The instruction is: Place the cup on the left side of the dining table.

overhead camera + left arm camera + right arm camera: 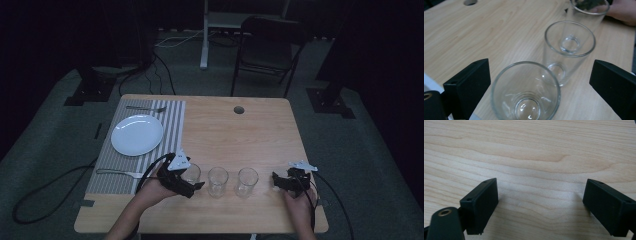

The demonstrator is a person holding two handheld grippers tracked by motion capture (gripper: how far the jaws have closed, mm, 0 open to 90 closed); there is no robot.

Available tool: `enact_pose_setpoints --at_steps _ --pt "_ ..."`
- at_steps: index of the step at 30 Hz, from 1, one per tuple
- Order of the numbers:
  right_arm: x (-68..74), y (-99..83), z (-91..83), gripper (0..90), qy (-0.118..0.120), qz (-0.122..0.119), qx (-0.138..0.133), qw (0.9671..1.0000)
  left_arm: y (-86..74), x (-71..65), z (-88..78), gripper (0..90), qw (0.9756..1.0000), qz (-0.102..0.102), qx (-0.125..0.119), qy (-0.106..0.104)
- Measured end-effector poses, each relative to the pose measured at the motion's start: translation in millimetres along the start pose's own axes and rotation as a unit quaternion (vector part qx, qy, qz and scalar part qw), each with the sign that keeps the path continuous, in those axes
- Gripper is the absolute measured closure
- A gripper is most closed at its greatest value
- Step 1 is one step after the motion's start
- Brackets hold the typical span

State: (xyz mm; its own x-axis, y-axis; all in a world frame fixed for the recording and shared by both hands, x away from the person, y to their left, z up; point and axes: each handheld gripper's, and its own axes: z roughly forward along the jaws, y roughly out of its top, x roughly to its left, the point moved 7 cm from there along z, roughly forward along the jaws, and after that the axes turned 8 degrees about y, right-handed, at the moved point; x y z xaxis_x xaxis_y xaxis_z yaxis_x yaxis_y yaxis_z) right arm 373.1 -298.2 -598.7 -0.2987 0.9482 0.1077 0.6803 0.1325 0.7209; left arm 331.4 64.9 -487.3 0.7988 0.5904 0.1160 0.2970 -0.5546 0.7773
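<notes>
Left tongs are spread apart around the nearest glass, not touching it yet. It stands upright on the table, first of three in a row, middle glass just beside. Push in lower, centre the walls between the pads, close gently. Right tongs are apart too, over bare wood.

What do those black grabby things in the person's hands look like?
Each is a black two-jaw tool with blocky, flat-faced jaws. The left gripper and the right gripper both carry a pale grey three-cornered plate on top and trail a thick black cable off the wooden table. A brass-coloured ring shows near one jaw. The forearms look bare.
</notes>
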Motion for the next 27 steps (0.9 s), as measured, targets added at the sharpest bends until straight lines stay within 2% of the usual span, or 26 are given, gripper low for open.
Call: enact_pose_setpoints --at_steps 9,14,18,21,22,24,26,27 --pt "0.0 0.1 0.1 12.5 0.0 0.0 -0.001 1.0 16.8 -11.6 10.6 3.9 0.9996 0.024 0.005 -0.015" --pt "0.0 0.1 0.1 12.5 0.0 0.0 -0.001 1.0 21.9 -16.4 12.8 3.9 0.9993 0.023 0.005 -0.031" --pt "0.0 0.1 0.1 12.5 0.0 0.0 -0.001 1.0 23.6 -19.5 16.7 4.0 0.9991 0.028 0.011 -0.031" --pt "0.0 0.1 0.1 12.5 0.0 0.0 -0.001 1.0 28.8 -23.7 20.8 4.0 0.9985 0.037 0.015 -0.036" --pt "0.0 0.1 0.1 12.4 0.0 0.0 -0.001 1.0 30.6 -24.4 22.2 3.9 0.9986 0.04 0.015 -0.03" --pt "0.0 0.1 0.1 12.4 0.0 0.0 -0.001 1.0 34.3 -27.7 24.8 3.9 0.9984 0.039 0.013 -0.04" --pt "0.0 0.1 0.1 12.5 0.0 0.0 -0.001 1.0 36.1 -29.4 26.1 4.0 0.9983 0.04 0.013 -0.041" --pt "0.0 0.1 0.1 12.4 0.0 0.0 -0.001 1.0 39.1 -34.2 29.2 4.0 0.9977 0.047 0.014 -0.046"
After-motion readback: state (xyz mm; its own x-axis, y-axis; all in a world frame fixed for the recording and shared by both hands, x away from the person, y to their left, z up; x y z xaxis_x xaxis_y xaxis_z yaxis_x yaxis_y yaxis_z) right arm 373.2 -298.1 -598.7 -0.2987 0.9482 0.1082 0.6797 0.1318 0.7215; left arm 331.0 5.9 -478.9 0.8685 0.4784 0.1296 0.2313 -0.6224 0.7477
